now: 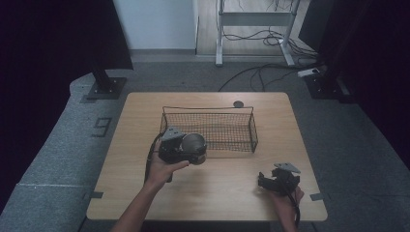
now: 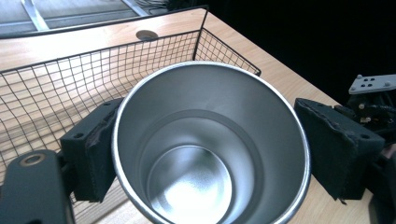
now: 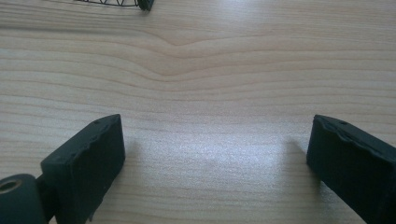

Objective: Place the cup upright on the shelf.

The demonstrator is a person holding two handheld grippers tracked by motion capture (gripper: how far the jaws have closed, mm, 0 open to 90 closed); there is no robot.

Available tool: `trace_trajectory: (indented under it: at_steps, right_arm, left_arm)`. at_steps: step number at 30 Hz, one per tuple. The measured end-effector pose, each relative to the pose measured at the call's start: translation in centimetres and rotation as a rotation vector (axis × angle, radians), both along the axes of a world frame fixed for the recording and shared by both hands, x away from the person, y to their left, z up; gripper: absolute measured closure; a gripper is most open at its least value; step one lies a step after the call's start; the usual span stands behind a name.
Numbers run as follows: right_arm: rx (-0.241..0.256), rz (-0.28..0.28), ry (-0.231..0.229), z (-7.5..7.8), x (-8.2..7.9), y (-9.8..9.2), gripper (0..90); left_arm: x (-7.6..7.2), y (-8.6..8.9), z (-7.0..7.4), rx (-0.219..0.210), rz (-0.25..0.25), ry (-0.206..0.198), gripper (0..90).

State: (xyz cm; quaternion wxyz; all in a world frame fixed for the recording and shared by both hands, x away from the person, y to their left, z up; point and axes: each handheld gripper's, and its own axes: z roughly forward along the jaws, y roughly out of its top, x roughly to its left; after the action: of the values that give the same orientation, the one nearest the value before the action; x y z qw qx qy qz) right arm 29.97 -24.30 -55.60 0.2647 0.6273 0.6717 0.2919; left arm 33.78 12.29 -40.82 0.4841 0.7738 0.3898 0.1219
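A steel cup (image 2: 210, 144) sits between the jaws of my left gripper (image 2: 210, 154), its open mouth facing the camera and its inside empty. In the high view the left gripper (image 1: 186, 150) holds the cup (image 1: 194, 143) just in front of the near left corner of a black wire basket (image 1: 208, 126). Behind the cup in the left gripper view stands the basket's mesh wall (image 2: 70, 79). My right gripper (image 1: 270, 181) rests low over the table near its front right, and its jaws (image 3: 217, 163) stand wide apart over bare wood.
The wooden table (image 1: 145, 116) carries the basket at its middle back. A round cable hole (image 1: 238, 104) lies behind the basket. Beyond the table are floor cables (image 1: 261, 72) and a desk frame (image 1: 254, 29). A basket corner (image 3: 135, 3) peeks in at the top of the right gripper view.
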Motion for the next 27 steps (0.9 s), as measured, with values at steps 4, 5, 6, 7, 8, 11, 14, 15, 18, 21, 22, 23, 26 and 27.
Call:
trace_trajectory:
  at_steps: [4, 5, 6, 7, 8, 11, 14, 15, 18, 21, 22, 23, 26, 27]
  right_arm:
    - [0.0, 0.001, 0.001, 0.0, 0.0, 0.0, 4.3]
    - [0.0, 0.001, 0.001, 0.0, 0.0, 0.0, 4.3]
    - [-0.001, 0.002, 0.001, 0.0, 0.0, 0.0, 4.3]
    - [-0.001, 0.002, 0.001, 0.0, 0.0, 0.0, 4.3]
    - [-0.001, 0.001, 0.001, 0.0, 0.0, 0.0, 4.3]
    - [-0.001, 0.001, 0.001, 0.0, 0.0, 0.0, 4.3]
    - [0.0, 0.002, 0.003, 0.0, 0.0, 0.0, 4.3]
    - [0.0, 0.001, 0.001, 0.0, 0.0, 0.0, 4.3]
    - [0.001, 0.0, 0.002, 0.0, 0.0, 0.0, 4.3]
    - [0.001, -0.001, 0.003, 0.0, 0.0, 0.0, 4.3]
    - [0.001, 0.0, 0.003, 0.0, 0.0, 0.0, 4.3]
    - [0.001, 0.0, 0.003, 0.0, 0.0, 0.0, 4.3]
    - [0.001, -0.001, 0.002, 0.0, 0.0, 0.0, 4.3]
    - [0.002, -0.001, 0.002, 0.0, 0.0, 0.0, 4.3]
  left_arm:
    - [0.2, 0.0, 0.2, 0.003, 0.001, -0.003, 14.6]
    - [0.2, 0.0, 0.2, 0.006, 0.001, -0.004, 14.6]
    - [0.3, 0.0, 0.3, 0.007, 0.002, -0.004, 14.6]
    - [0.3, 0.0, 0.3, 0.007, 0.002, -0.004, 14.6]
    - [0.4, 0.0, 0.4, 0.007, 0.001, -0.009, 14.6]
    - [0.5, 0.0, 0.6, 0.005, 0.003, -0.006, 14.6]
    - [0.7, 0.1, 0.7, -0.002, 0.007, -0.007, 14.6]
    - [0.8, 0.1, 0.8, -0.001, 0.007, -0.007, 14.6]
    - [1.0, 0.1, 0.9, -0.001, 0.009, -0.007, 14.6]
    - [1.1, 0.1, 0.9, -0.003, 0.01, -0.005, 14.6]
    - [1.2, 0.1, 1.0, -0.002, 0.012, -0.007, 14.6]
    - [1.2, 0.1, 1.0, -0.002, 0.012, -0.007, 14.6]
    - [1.3, 0.1, 1.3, 0.002, 0.011, -0.016, 14.6]
    - [1.3, 0.1, 1.3, 0.001, 0.008, -0.02, 14.6]
